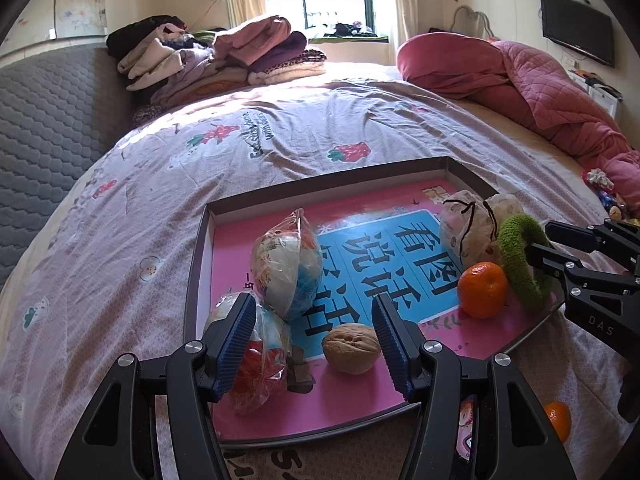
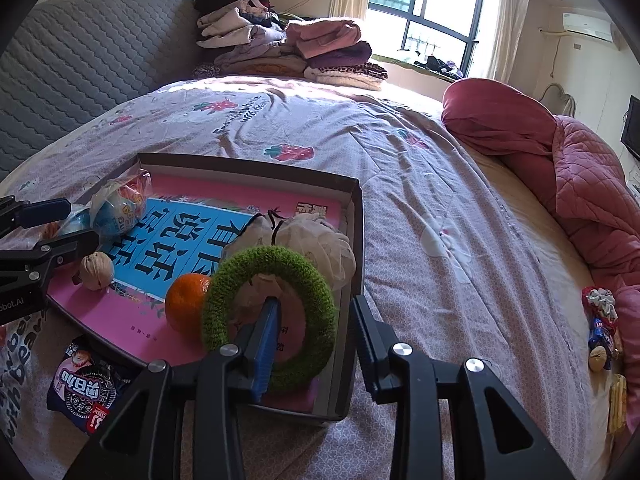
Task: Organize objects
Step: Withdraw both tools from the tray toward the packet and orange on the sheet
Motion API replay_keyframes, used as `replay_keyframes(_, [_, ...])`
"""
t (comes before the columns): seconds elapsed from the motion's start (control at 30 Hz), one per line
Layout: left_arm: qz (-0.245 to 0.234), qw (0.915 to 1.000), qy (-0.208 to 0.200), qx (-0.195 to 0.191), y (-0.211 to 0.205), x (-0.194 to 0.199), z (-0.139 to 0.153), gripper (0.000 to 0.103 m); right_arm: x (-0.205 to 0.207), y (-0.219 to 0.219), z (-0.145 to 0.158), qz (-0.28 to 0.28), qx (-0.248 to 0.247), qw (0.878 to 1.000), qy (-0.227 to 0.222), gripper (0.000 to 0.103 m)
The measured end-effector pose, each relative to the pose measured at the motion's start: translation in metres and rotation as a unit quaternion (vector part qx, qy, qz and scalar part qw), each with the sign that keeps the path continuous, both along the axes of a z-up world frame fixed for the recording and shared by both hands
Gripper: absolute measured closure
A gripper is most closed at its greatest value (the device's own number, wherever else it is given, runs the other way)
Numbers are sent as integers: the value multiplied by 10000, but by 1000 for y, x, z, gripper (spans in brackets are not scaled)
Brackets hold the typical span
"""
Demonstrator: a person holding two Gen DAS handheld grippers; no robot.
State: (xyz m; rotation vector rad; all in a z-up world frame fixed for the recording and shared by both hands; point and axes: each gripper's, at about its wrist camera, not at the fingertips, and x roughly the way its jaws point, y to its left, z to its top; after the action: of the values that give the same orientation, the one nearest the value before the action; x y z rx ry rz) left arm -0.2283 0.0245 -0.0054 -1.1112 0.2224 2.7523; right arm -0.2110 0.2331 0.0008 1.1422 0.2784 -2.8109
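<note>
A shallow dark box tray point(image 1: 200, 264) with a pink and blue printed floor lies on the bed. It holds two plastic-wrapped balls point(image 1: 286, 264), a walnut point(image 1: 351, 347), an orange point(image 1: 482, 290), white drawstring pouches point(image 1: 466, 226) and a green fuzzy ring point(image 2: 272, 312). My right gripper point(image 2: 315, 300) is open. One finger sits inside the ring's hole and the other outside its band, which stands on edge against the orange point(image 2: 186, 302). My left gripper point(image 1: 314, 298) hangs open over the tray's near edge, with the walnut between its fingers but untouched.
A dark cookie packet point(image 2: 82, 386) and a second orange point(image 1: 558, 420) lie on the sheet near the tray. Folded clothes point(image 1: 224, 56) are piled by the grey headboard, and a pink quilt point(image 2: 580, 176) lies on the right with small wrapped items point(image 2: 600, 320) below it.
</note>
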Motion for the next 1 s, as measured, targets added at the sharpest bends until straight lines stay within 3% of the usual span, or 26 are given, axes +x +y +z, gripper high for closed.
replay_keyframes(1.0, [106, 9998, 106, 123, -3, 7, 20, 30, 12, -7, 23, 169, -192, 9993, 281, 63])
